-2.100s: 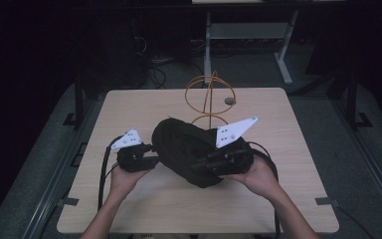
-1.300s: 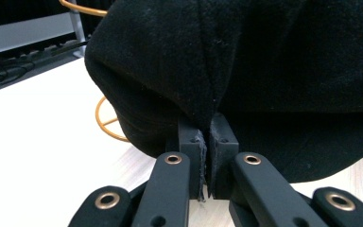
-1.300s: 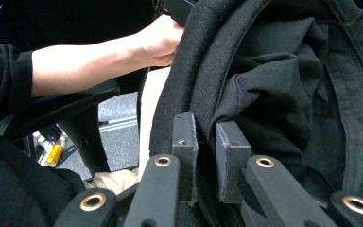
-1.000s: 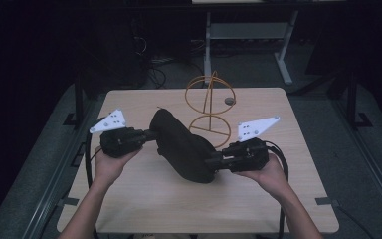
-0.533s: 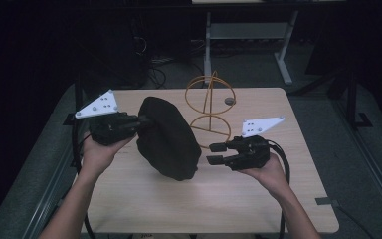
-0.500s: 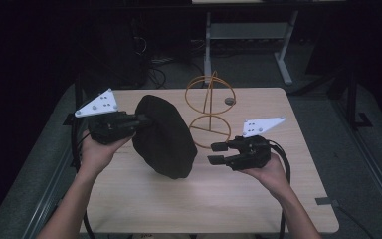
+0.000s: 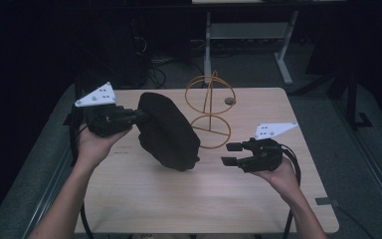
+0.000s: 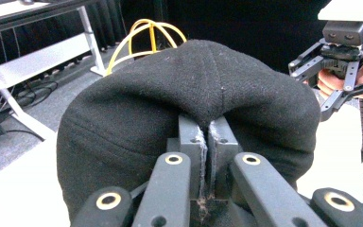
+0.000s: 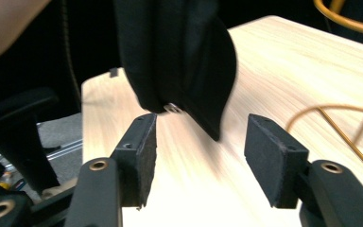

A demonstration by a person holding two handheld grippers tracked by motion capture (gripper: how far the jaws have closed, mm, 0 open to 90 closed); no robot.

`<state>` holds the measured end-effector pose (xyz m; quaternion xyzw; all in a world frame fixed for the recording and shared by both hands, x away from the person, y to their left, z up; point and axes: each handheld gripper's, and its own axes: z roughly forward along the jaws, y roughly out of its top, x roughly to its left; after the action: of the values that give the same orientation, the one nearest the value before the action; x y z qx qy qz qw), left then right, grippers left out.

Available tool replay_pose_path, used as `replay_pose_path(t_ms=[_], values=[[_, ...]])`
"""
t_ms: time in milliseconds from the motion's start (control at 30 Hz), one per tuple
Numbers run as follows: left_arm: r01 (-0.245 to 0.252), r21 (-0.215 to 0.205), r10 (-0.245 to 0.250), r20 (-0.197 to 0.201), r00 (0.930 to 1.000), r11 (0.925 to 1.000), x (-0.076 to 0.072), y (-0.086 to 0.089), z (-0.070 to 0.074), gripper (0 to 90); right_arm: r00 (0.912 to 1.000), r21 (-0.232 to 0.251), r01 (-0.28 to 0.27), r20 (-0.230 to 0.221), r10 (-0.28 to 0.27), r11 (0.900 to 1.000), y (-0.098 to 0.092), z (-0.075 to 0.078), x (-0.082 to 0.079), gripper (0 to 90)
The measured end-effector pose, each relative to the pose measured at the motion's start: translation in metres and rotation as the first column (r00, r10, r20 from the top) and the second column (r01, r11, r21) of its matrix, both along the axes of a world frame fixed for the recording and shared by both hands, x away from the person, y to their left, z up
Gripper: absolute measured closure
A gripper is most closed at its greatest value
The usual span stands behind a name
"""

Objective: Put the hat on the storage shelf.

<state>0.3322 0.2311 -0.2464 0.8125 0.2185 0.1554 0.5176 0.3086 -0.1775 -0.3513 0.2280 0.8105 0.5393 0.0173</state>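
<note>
A black cloth cap (image 7: 166, 130) hangs tilted above the left half of the table, held at its upper left edge. My left gripper (image 7: 138, 115) is shut on the cap's fabric; in the left gripper view the two pads (image 8: 191, 139) pinch a fold of the cap (image 8: 194, 90). My right gripper (image 7: 233, 154) hovers to the right of the cap, open, nothing between its pads (image 9: 142, 153). In the right gripper view the cap's lower edge (image 9: 189, 61) hangs just beyond the open jaws, above the tabletop.
An orange wire stand (image 7: 210, 110) with a round base and hoop top stands mid-table behind the cap. A small dark disc (image 7: 229, 101) lies near it. The wooden table (image 7: 204, 199) has bare room in front. Desk legs and cables sit on the floor behind.
The right gripper let go of the cap and drew back to the right, open. The left gripper lifted the cap up and leftward, so it now hangs from that gripper alone.
</note>
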Motion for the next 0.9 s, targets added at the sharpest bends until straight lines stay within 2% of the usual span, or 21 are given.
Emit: replay_pose_path(t_ms=[233, 467, 700, 900], values=[[-0.006, 0.017, 0.006, -0.008, 0.9999, 0.9998, 0.009, -0.003, 0.005, 87.2, 0.998, -0.035, 0.058, -0.023, -0.059, 0.998, -0.017, -0.015, -0.001, 40.2], [-0.018, 0.014, 0.019, -0.014, 0.9997, 0.9997, 0.021, -0.002, 0.013, 87.2, 0.9929, -0.065, 0.112, -0.033, -0.114, 0.992, -0.033, -0.028, -0.001, 37.1], [-0.022, 0.038, 0.023, -0.011, 0.9997, 0.999, 0.033, -0.009, 0.024, 87.2, 0.9857, -0.059, 0.16, -0.046, -0.162, 0.985, -0.05, -0.039, -0.001, 35.7], [-0.023, 0.046, 0.024, -0.015, 0.9996, 0.9987, 0.042, -0.014, 0.029, 87.2, 0.981, -0.06, 0.184, -0.051, -0.187, 0.981, -0.059, -0.04, -0.001, 34.8]])
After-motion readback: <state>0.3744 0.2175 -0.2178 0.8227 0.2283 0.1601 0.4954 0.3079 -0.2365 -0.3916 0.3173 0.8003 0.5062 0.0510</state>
